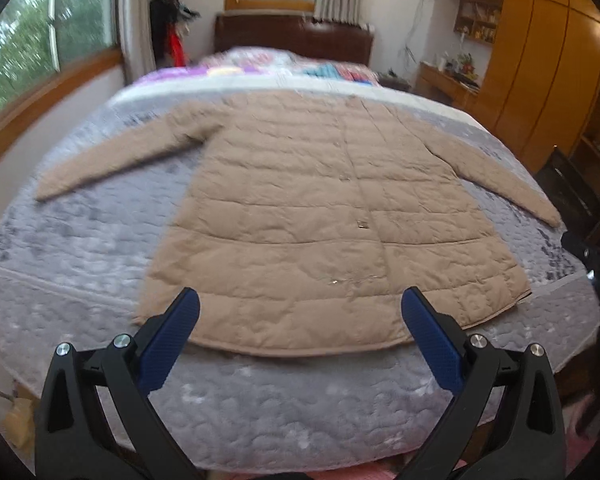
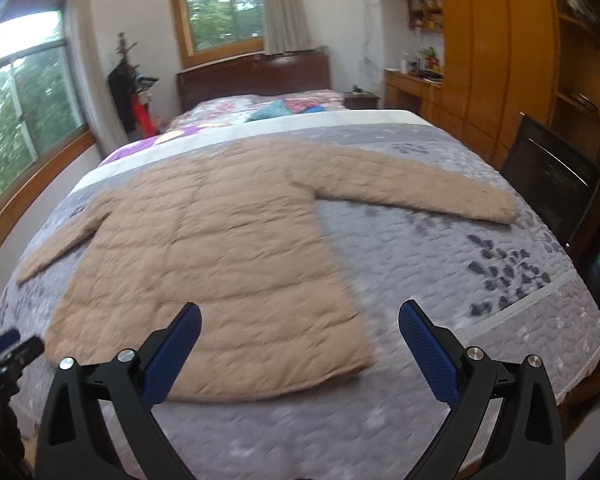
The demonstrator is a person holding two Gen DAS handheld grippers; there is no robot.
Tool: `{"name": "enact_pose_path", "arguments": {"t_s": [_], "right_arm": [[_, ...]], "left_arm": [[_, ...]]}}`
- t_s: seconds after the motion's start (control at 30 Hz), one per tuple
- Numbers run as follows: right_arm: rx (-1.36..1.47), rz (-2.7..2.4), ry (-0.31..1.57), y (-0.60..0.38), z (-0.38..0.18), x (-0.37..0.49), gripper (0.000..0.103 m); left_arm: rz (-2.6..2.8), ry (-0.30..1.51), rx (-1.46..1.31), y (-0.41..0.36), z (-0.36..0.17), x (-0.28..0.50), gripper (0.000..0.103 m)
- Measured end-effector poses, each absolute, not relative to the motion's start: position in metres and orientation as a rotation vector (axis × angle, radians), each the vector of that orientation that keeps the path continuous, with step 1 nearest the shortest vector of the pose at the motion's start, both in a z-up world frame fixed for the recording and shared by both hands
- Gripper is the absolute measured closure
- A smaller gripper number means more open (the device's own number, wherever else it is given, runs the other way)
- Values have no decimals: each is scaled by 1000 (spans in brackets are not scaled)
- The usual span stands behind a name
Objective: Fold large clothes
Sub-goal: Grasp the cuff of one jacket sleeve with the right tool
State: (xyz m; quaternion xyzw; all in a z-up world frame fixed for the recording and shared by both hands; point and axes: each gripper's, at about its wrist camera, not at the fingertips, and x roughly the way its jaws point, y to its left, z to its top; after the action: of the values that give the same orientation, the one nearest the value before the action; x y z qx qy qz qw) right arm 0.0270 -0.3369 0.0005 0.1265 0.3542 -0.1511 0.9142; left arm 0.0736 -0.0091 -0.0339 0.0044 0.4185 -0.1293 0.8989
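Both grippers, left (image 1: 300, 322) and right (image 2: 300, 334), hover jaws wide, empty, over the unlabelled tan coat (image 1: 320, 220).

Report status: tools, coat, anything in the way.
Left tool open, right tool open, both empty. Coat flat on bed, sleeves spread. Nothing blocking.

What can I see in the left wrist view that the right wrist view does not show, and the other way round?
Only the left wrist view shows the coat's front closure with its small metal snaps. Only the right wrist view shows the black chair beside the bed. Both show the tan quilted coat spread flat, sleeves out, on the grey bedspread, and both the left gripper and the right gripper open.
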Motion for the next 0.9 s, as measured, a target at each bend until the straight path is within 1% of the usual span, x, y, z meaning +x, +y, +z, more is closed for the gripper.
{"name": "enact_pose_path", "arguments": {"t_s": [0.17,0.27,0.37,0.47,0.67,0.9], "right_arm": [[283,-419,731,-408,-4,50,4],[312,-470,767,-458,-10,70,4],[345,-542,802,-505,-20,87,4],[408,-579,836,-556,-32,101,4],[587,-607,908,-653,-64,122,4],[750,-657,955,-740,-104,119,7]], "left_arm": [[-305,923,65,-40,-41,125,3],[-309,954,104,-65,-42,157,3],[-330,975,84,-90,-47,198,3],[-397,1003,43,-120,-53,236,3],[-450,1075,129,-194,-68,302,4],[-467,1126,127,-246,-87,362,4]]}}
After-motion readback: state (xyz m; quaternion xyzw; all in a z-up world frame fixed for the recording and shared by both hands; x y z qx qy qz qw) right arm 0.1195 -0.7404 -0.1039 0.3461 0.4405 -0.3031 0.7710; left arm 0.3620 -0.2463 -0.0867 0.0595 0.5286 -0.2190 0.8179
